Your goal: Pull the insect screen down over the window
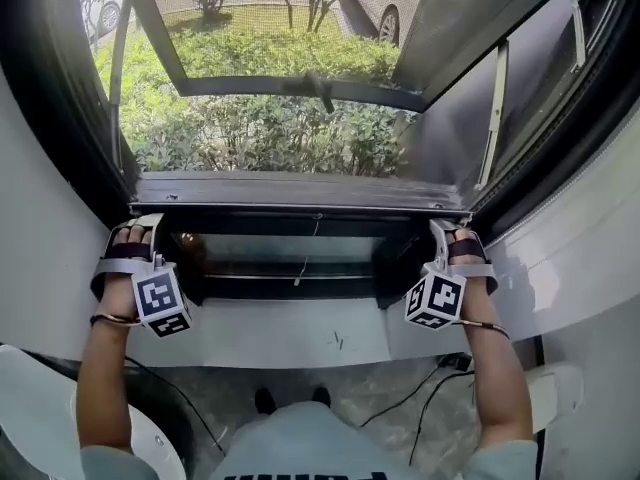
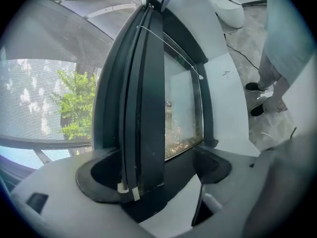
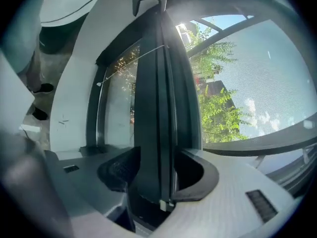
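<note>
At either end of the bottom bar (image 1: 300, 192) of the insect screen (image 2: 44, 43), the left gripper (image 1: 143, 226) and the right gripper (image 1: 441, 230) are each clenched on the bar, with a dark pad on either side of it. The head view alone shows both grips at once. It shows the bar lying level and low in the window opening. Just under the bar is a dark-framed lower glass pane (image 1: 290, 253), which the screen does not cover, and beneath that pane is the white sill (image 1: 290, 333). Above the bar that view looks out on an open casement sash (image 1: 300, 86), shrubs (image 1: 260, 143) and a parked car (image 1: 385, 13), but the screen's weave hardly shows there. The two gripper views show the grey mesh plainly on the outdoor side of the bar, with foliage dimmed behind it. Each looks down the length of the bar to the other gripper at its far end. A thin white pull cord (image 1: 305, 263) hangs from the middle of the bar in the head view and appears as a slanting line off the bar in the gripper views. Below the bar, on the room side, the head view shows cables (image 1: 420, 393) on the floor and the person's dark shoes (image 1: 265, 400). The left gripper view adds a white rounded fixture (image 2: 230, 9) beyond the bar's far end.
</note>
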Demonstrator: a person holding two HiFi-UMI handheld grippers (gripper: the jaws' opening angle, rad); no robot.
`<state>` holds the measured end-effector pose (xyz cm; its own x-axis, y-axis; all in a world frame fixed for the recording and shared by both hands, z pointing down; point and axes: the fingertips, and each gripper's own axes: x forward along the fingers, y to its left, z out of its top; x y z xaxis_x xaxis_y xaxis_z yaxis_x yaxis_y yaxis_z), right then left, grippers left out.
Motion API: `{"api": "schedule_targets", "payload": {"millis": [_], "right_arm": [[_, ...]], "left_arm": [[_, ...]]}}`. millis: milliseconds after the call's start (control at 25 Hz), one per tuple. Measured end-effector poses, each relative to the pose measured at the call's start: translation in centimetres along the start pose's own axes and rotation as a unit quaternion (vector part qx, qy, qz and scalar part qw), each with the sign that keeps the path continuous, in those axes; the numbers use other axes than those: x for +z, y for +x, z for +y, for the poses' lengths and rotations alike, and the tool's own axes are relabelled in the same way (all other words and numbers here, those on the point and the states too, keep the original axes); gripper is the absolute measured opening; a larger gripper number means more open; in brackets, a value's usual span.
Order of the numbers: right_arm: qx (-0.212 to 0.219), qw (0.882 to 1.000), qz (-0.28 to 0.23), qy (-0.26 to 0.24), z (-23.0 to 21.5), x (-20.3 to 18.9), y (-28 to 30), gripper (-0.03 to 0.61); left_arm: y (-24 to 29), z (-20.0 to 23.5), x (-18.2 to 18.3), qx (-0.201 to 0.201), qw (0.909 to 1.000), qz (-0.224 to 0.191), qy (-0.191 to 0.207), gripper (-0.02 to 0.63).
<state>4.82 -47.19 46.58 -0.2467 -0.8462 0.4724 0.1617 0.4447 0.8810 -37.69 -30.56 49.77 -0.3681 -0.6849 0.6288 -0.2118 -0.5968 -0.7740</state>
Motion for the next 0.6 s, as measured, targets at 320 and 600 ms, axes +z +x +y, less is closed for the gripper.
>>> {"api": "schedule_targets", "payload": {"millis": [320, 600], "right_arm": [[-0.119, 0.993, -0.016, 0.016, -1.7, 0.4, 1.0, 0.109], [-0.096, 0.995, -0.011, 0.037, -2.0, 0.1, 0.5, 0.11]], "left_arm": [[1.0, 1.0, 0.3, 0.059, 0.9971, -0.026, -0.041, 0.442], [0.4, 1.5, 1.4, 0.072, 0.988, -0.072, -0.116, 0.443]]}}
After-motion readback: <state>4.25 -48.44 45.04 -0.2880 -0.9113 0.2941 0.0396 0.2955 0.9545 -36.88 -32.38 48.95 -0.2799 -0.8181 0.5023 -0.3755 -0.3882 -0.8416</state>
